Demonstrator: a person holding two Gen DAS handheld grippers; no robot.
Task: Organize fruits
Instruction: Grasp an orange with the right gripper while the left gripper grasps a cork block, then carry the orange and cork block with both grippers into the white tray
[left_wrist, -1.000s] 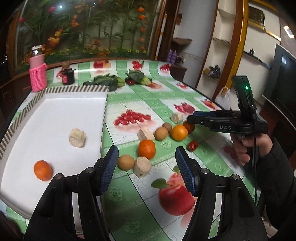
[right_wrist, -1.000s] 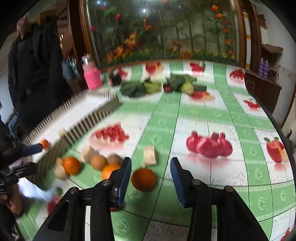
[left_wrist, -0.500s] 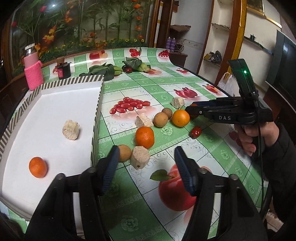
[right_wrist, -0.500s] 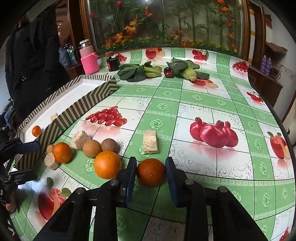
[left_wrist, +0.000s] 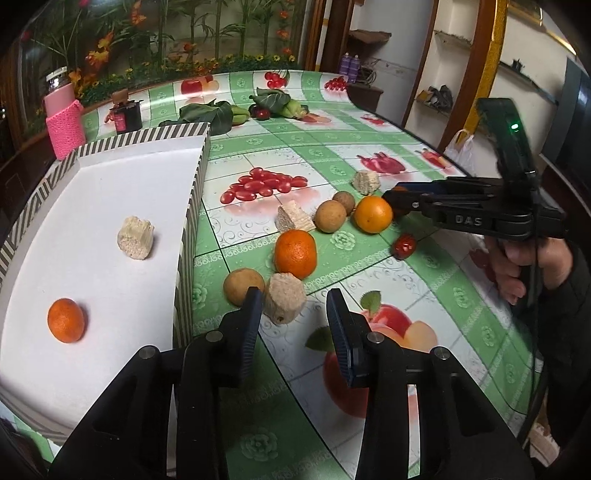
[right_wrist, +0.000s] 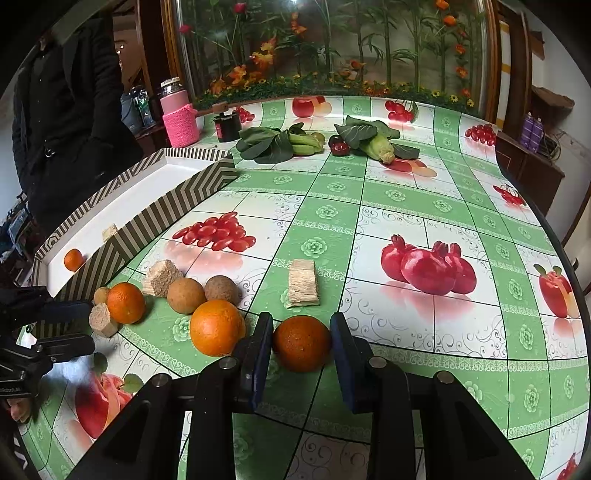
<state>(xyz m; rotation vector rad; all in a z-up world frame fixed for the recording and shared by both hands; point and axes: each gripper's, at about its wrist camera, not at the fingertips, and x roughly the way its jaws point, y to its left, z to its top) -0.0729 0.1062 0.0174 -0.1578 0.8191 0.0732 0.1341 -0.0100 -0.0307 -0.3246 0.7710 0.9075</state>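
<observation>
Left gripper (left_wrist: 293, 306): I see its jaws closing around a beige cut cane chunk (left_wrist: 285, 298), not yet clamped.
Right gripper (right_wrist: 301, 334): my blue pads clamp a dark round orange (right_wrist: 301, 343).
Tray: white striped-rim tray (left_wrist: 192, 206) holds a small orange tangerine (left_wrist: 65, 320).

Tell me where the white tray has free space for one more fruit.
The white tray is mostly bare: only a small orange near its front and a pale chunk mid-way. Its far half is free. The fruit cluster beside the tray's striped wall is crowded.
</observation>
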